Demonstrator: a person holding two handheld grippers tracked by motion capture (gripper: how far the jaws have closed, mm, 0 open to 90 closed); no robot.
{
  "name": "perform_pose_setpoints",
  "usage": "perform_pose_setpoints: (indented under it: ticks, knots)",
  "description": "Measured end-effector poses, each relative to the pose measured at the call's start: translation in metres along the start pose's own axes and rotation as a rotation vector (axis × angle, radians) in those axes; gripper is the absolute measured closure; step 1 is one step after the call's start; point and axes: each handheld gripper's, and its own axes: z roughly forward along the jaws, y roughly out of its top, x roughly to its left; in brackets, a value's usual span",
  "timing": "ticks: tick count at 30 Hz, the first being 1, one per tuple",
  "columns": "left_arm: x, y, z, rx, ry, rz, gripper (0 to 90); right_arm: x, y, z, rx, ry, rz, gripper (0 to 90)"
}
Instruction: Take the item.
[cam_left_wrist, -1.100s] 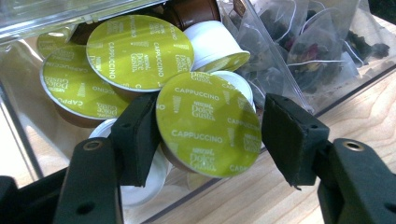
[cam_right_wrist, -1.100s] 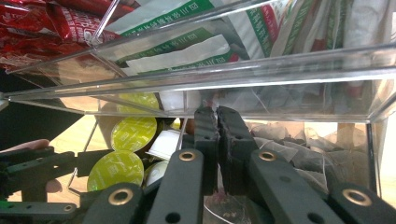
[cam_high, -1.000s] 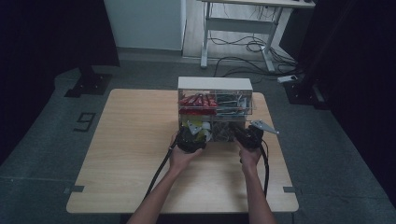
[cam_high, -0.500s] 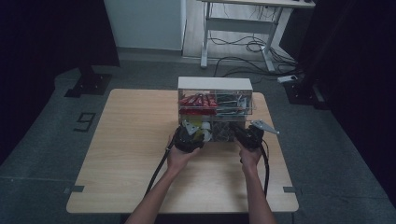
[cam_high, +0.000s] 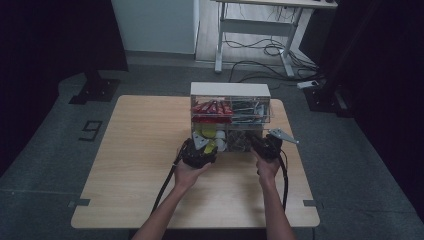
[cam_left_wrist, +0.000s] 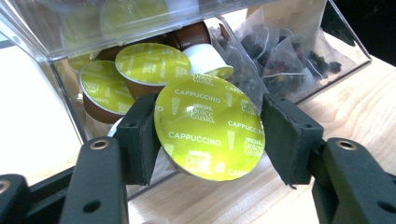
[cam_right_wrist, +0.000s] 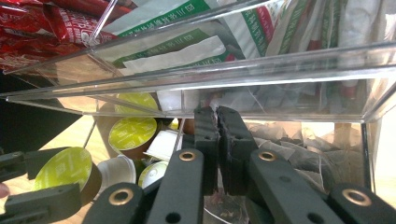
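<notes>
Gripping a green-lidded Cappuccino capsule (cam_left_wrist: 209, 127), your left tongs (cam_left_wrist: 209, 133) have both black pads pressed against its rim, one on either side, with the foil lid facing the camera that rides on them. The capsule sits just outside the open front of the lower left compartment of the clear acrylic organizer (cam_high: 230, 89), above the wooden bench (cam_high: 140, 150). Behind it in that compartment lie more green-lidded capsules (cam_left_wrist: 152, 63) of the same kind, along with a white-bodied one (cam_left_wrist: 205, 58) on its side. Next door, in the lower right compartment, you can see mesh tea bags (cam_left_wrist: 280, 56) piled together.

From the high view, your left tongs (cam_high: 200, 150) are at the organizer's lower left front, and your right tongs (cam_high: 265, 145) sit at its lower right front, well apart from them.

Your right tongs (cam_right_wrist: 217, 135) are clenched, the two pads meeting with nothing visible between them (their tips lie right at the front edge of the lower tea-bag compartment). Their own view also catches the held capsule (cam_right_wrist: 65, 170) at lower left. Upstairs, the organizer holds red sachets (cam_high: 212, 107) on the left and green-and-white packets (cam_right_wrist: 187, 46) on the right.
</notes>
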Motion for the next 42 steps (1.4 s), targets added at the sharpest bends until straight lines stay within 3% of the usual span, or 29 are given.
perform_pose_setpoints:
  ticks: [13,42]
  knots:
    - [0.001,-0.008,-0.008,0.012,-0.028,-0.008,40.6,0.0,-0.001,0.001,0.003,-0.003,-0.004,86.1]
    - [-0.009,-0.028,-0.015,0.031,-0.074,-0.003,40.6,0.0,-0.002,0.003,0.01,-0.006,-0.008,85.9]
